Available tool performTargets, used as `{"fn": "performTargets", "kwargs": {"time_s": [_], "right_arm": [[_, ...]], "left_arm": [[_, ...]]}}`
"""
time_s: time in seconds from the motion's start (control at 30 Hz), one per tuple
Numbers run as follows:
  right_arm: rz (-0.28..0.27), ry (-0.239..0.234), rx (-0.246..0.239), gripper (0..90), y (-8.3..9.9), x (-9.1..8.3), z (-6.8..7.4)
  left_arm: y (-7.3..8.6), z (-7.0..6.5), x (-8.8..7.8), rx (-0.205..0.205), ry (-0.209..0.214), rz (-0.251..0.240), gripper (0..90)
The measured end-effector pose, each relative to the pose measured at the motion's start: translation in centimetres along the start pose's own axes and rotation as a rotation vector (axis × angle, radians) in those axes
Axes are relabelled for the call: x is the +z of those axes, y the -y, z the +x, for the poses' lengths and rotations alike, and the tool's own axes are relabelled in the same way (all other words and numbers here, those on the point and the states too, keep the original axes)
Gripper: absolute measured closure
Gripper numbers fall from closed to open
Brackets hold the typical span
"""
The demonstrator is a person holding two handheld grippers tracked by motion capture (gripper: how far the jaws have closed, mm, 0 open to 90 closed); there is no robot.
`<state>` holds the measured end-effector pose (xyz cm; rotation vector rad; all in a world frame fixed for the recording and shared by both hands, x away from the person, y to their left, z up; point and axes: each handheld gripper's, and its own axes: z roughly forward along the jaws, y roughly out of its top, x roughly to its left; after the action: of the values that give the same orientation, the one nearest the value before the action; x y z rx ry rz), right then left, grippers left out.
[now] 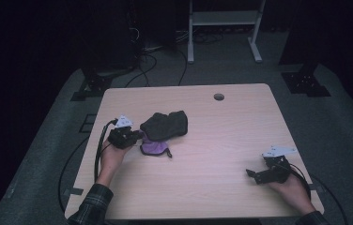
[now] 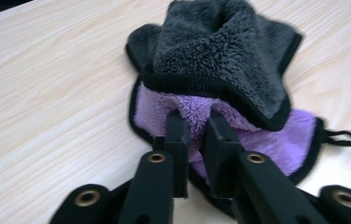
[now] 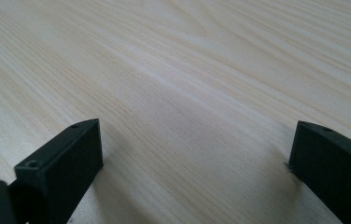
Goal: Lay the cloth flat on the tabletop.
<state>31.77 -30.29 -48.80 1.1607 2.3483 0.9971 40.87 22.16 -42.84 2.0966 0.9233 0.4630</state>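
From above, the cloth (image 1: 163, 131), dark grey over purple, lies crumpled on the left half of the table (image 1: 221, 154). The left gripper (image 1: 134, 137) meets its near-left edge; the right gripper (image 1: 254, 176) rests well apart at the right edge.

In the left gripper view, the jaws pinch a fold of the cloth's (image 2: 220, 74) purple layer.

In the right gripper view, the jaws stand wide over bare table (image 3: 187, 84).
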Motion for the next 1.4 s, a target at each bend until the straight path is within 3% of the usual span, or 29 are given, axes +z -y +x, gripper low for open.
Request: {"fn": "performTargets", "kwargs": {"time_s": [0.03, 0.27, 0.37, 0.47, 0.57, 0.7, 0.77, 0.8, 0.87, 0.9, 0.93, 1.07, 1.17, 1.23, 1.37, 1.4], "right_arm": [[0.000, 0.000, 0.000, 1.9, 0.0, 0.0, 0.0], [0.000, 0.000, 0.000, 1.8, 0.0, 0.0, 0.0], [0.000, 0.000, 0.000, 1.8, 0.0, 0.0, 0.0], [0.000, 0.000, 0.000, 1.8, 0.0, 0.0, 0.0], [0.000, 0.000, 0.000, 1.8, 0.0, 0.0, 0.0], [0.001, 0.000, 0.000, 1.8, 0.0, 0.0, 0.0], [0.000, 0.000, 0.000, 1.8, 0.0, 0.0, 0.0], [0.000, 0.000, 0.000, 1.8, 0.0, 0.0, 0.0], [0.000, 0.000, 0.000, 1.8, 0.0, 0.0, 0.0], [0.000, 0.000, 0.000, 1.8, 0.0, 0.0, 0.0], [0.001, -0.001, -0.002, 1.9, 0.0, 0.0, 0.0], [0.001, -0.001, -0.002, 1.9, 0.0, 0.0, 0.0], [0.001, -0.001, -0.002, 1.9, 0.0, 0.0, 0.0], [0.001, -0.001, -0.002, 1.9, 0.0, 0.0, 0.0], [0.001, -0.002, -0.003, 1.9, 0.0, 0.0, 0.0], [0.001, -0.002, -0.003, 1.9, 0.0, 0.0, 0.0]], "left_arm": [[-0.2, -0.2, -0.2, -0.002, 0.026, -0.018, 82.7], [-1.6, -1.8, -1.2, 0.006, 0.101, -0.085, 83.2], [-2.6, -3.4, -1.2, 0.027, 0.158, -0.118, 83.2], [-3.1, -4.3, -1.1, 0.041, 0.184, -0.126, 83.2], [-4.1, -6.2, -0.5, 0.066, 0.249, -0.131, 83.1], [-4.6, -7.8, 0.3, 0.088, 0.295, -0.125, 83.1], [-4.9, -9.5, 1.2, 0.116, 0.335, -0.107, 83.1], [-4.9, -9.5, 1.2, 0.116, 0.335, -0.107, 83.1], [-4.9, -11.2, 2.3, 0.140, 0.369, -0.077, 83.0], [-4.9, -11.2, 2.3, 0.140, 0.369, -0.077, 83.0], [-4.7, -12.2, 2.9, 0.152, 0.397, -0.058, 83.0], [-4.4, -13.7, 3.7, 0.164, 0.435, -0.031, 83.0], [-4.0, -15.5, 4.6, 0.200, 0.481, 0.014, 82.2], [-3.9, -15.9, 4.7, 0.206, 0.489, 0.020, 81.0], [-4.2, -16.1, 4.4, 0.222, 0.501, 0.010, 67.2], [-4.3, -16.0, 4.3, 0.220, 0.499, 0.006, 67.2]]}}
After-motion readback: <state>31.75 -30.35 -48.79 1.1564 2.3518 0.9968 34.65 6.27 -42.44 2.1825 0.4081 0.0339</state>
